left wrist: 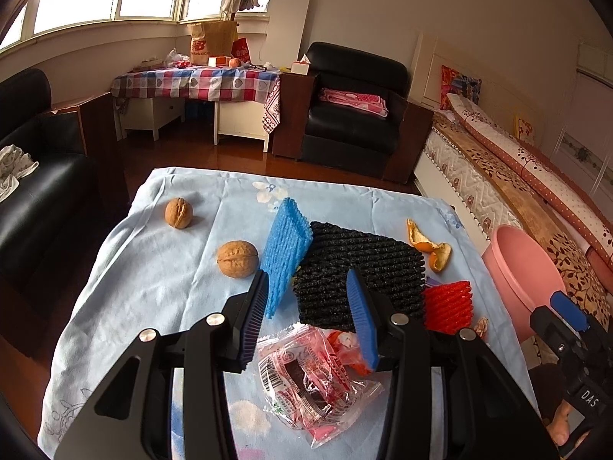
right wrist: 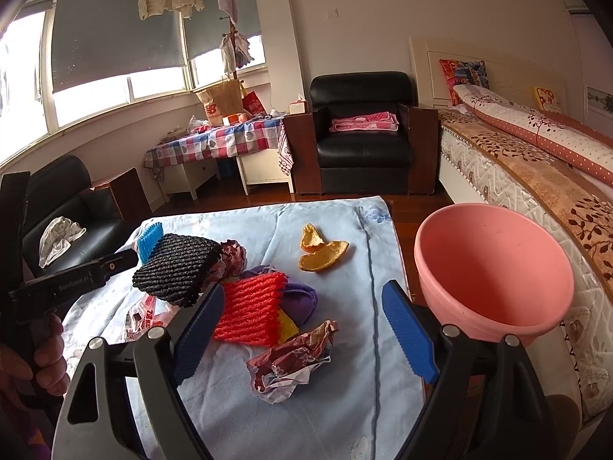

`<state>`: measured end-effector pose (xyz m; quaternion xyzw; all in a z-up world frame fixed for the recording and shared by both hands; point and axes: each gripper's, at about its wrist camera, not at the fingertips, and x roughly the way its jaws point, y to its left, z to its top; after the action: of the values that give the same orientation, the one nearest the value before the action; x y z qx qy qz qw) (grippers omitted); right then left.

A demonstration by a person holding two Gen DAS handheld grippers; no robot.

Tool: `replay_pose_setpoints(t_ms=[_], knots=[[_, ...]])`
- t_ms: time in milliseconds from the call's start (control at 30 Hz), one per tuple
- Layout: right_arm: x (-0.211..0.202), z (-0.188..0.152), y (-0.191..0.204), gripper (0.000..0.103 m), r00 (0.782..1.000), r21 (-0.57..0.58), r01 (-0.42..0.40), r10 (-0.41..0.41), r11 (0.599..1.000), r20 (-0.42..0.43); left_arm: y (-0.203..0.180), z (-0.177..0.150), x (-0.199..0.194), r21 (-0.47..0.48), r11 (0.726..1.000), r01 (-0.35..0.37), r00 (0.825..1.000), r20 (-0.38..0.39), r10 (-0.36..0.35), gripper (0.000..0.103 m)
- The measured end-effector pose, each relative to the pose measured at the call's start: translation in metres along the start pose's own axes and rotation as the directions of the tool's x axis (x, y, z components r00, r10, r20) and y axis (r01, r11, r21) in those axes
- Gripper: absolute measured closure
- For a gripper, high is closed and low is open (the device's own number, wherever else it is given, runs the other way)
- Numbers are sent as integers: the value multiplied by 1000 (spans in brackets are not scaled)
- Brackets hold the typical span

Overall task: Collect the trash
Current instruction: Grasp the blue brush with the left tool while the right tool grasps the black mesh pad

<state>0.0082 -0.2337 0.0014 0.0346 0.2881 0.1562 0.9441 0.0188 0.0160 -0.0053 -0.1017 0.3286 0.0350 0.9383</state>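
Note:
Trash lies on a table with a light blue cloth (left wrist: pixel 153 287). My left gripper (left wrist: pixel 308 322) is open above a clear red-printed wrapper (left wrist: pixel 306 379), in front of a black foam net (left wrist: pixel 356 268) and a blue foam net (left wrist: pixel 285 253). Two walnuts (left wrist: pixel 236 258) (left wrist: pixel 178 212), orange peel (left wrist: pixel 431 247) and a red foam net (left wrist: pixel 448 304) lie around. My right gripper (right wrist: pixel 306 329) is open above a crumpled dark red wrapper (right wrist: pixel 291 360), beside the red foam net (right wrist: pixel 251 312). The pink bin (right wrist: pixel 494 272) stands right of the table; orange peel (right wrist: pixel 322 251) lies beyond.
A bed (right wrist: pixel 536 176) runs along the right behind the bin. A black armchair (right wrist: pixel 364 138) and a checked-cloth table (right wrist: pixel 222 138) stand at the back. A black sofa (left wrist: pixel 34 176) is on the left. My left gripper's body (right wrist: pixel 69 283) shows at the left of the right wrist view.

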Motion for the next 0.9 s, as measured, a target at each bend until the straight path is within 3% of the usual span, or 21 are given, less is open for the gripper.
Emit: replay_pose_setpoints(t_ms=[367,633,767,900], knots=[[10,0,4,25,999,-11,-29,28,1000,-33,3,14,15,-2,1000,-11,1000,9,11,61],[13,3,14,29,994,-43,-98,96,994,-51,9,17,31,-21,1000,-10,1000,-12,10,83],[16,9,24,29,975,-40,-207,203,977,-85,14,17,32,-30,1000,-1,1000,-15,1,93],[30,15,37,35,935,-10,-325,320,946,-154,15,16,30,-30,1000,7,1000,-10,-7,95]])
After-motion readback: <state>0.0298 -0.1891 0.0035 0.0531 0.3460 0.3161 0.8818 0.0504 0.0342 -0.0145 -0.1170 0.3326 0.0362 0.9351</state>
